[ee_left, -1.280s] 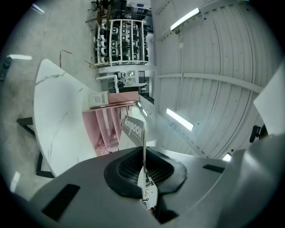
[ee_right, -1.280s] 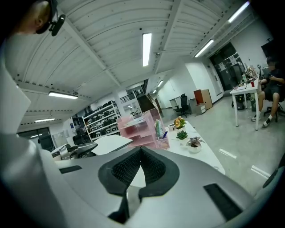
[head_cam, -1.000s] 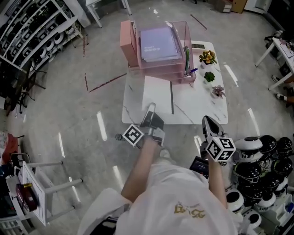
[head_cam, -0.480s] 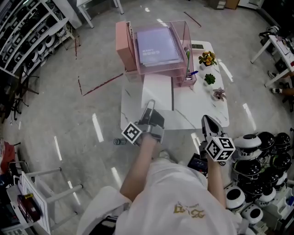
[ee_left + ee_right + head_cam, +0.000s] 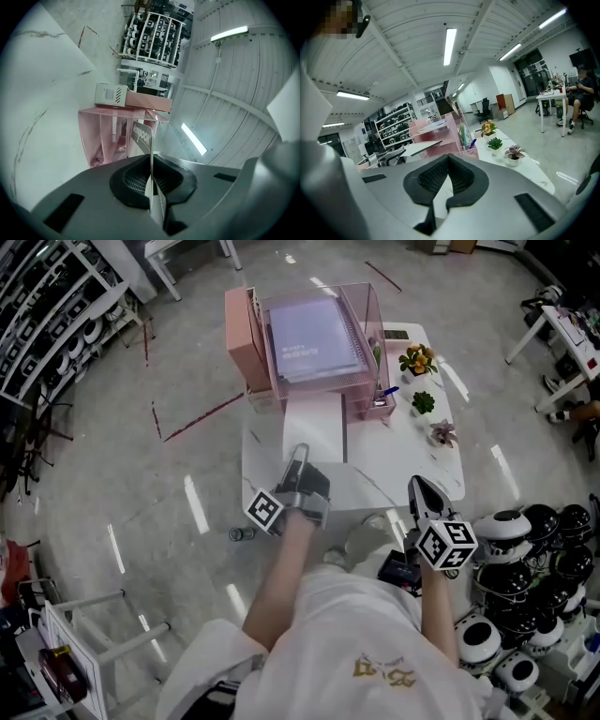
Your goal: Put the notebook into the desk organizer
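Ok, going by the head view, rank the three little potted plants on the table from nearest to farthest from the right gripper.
1. The purple-leaved plant, at the right edge of the table, is nearest the right gripper.
2. The green succulent, just beyond it, is in the middle of the row.
3. The yellow-flowered plant, at the far end of the row, is farthest.

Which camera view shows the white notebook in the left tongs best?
The head view: the white notebook shows nearly its whole cover there. The left gripper view shows it edge-on, clamped in the left tongs. The right gripper view shows only its thin side.
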Motion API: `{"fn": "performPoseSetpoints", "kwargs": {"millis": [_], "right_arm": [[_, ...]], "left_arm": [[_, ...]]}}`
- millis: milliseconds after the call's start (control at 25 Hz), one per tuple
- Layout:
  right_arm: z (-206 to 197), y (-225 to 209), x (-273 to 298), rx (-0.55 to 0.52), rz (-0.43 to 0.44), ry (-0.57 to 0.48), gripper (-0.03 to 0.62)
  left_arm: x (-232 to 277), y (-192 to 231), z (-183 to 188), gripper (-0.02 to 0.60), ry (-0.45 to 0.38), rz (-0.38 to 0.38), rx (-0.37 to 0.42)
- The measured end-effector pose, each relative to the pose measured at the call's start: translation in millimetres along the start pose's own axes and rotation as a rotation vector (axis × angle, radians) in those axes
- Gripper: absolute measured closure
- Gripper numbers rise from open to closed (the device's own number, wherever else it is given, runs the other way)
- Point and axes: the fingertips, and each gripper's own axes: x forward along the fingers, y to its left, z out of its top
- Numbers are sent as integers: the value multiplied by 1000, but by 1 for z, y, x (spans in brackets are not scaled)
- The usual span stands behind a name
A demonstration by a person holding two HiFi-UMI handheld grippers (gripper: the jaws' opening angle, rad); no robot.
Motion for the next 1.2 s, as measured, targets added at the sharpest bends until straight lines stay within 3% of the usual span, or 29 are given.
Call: {"fn": "performPoseSetpoints", "kwargs": {"millis": [720,1200], "right_arm": [[9,-17,69,3,69,59,582],[5,-34,93,9,70,104,582]], "left_arm": [[29,37,19,555,-64,63,-6],[46,56,25,555,-91,114,18]]}}
